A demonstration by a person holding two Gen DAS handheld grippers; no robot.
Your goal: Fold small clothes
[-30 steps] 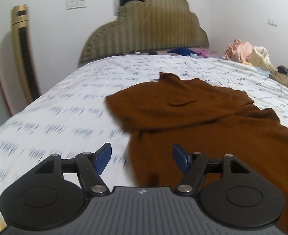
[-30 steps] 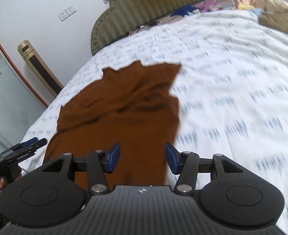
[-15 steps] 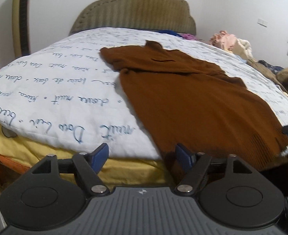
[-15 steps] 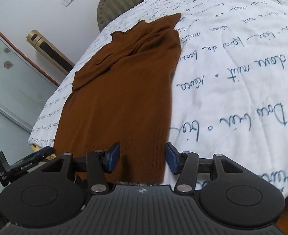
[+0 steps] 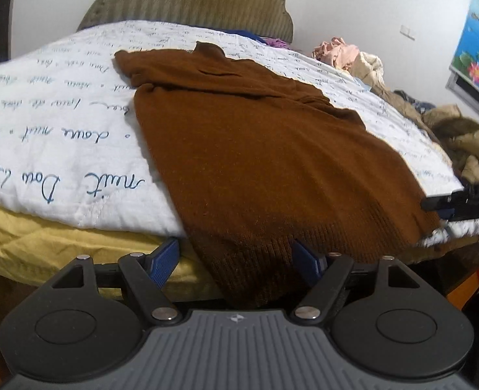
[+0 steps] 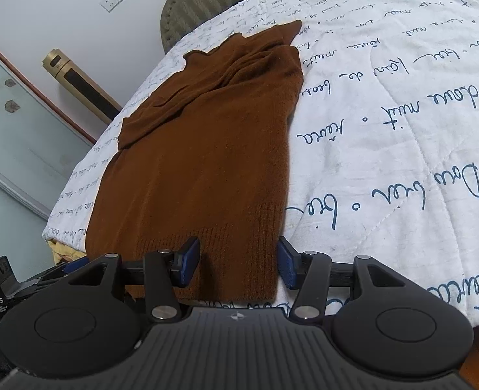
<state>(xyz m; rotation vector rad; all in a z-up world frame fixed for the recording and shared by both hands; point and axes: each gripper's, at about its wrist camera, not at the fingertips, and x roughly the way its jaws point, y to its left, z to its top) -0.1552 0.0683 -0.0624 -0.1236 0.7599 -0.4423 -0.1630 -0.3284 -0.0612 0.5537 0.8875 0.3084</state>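
Both our left gripper [image 5: 236, 258] and right gripper [image 6: 236, 260] gape wide, empty, astride the brown sweater's [image 6: 200, 149] ribbed hem, whose lowest edge hides behind them.

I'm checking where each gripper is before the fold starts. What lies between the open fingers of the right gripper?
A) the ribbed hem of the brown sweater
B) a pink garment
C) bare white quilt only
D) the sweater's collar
A. In the right wrist view the right gripper stands open with the ribbed hem of the brown sweater between its fingers, at the near edge of the white quilt.
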